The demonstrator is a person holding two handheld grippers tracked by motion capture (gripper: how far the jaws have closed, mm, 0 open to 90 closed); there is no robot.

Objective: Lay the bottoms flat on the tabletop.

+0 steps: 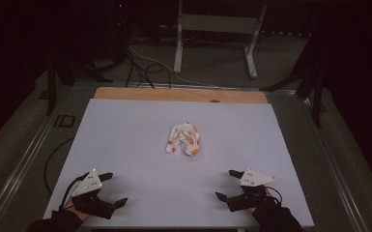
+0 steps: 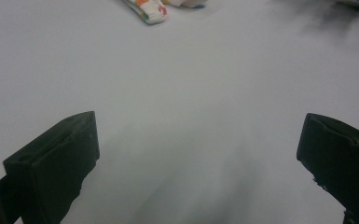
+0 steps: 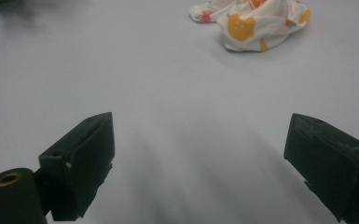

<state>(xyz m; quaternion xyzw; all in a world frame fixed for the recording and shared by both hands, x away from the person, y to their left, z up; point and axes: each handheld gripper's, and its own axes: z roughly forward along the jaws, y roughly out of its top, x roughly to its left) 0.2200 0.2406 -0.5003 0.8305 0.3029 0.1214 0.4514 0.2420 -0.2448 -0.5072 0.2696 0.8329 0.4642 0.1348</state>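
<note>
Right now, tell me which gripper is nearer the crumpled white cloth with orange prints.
Right, narrowly. The right gripper sits below and right of the crumpled white cloth; the left gripper sits below and left, slightly farther.

A pale sheet (image 1: 125, 145) covers most of the table (image 1: 178, 94), whose bare wooden edge shows as a strip along the sheet's far side. Metal rails (image 1: 21, 162) run along the table's left and right. Beyond the table lies a grey floor (image 1: 212, 65), dimly lit. A white frame (image 1: 217, 29) with two feet stands on that floor, behind the table's far edge. Black and white cables (image 1: 140, 63) trail across the floor to the left of the frame. Dark stand legs (image 1: 314, 82) rise at the table's far corners. The room behind the frame is almost black; the light falls mostly on the sheet.
</note>
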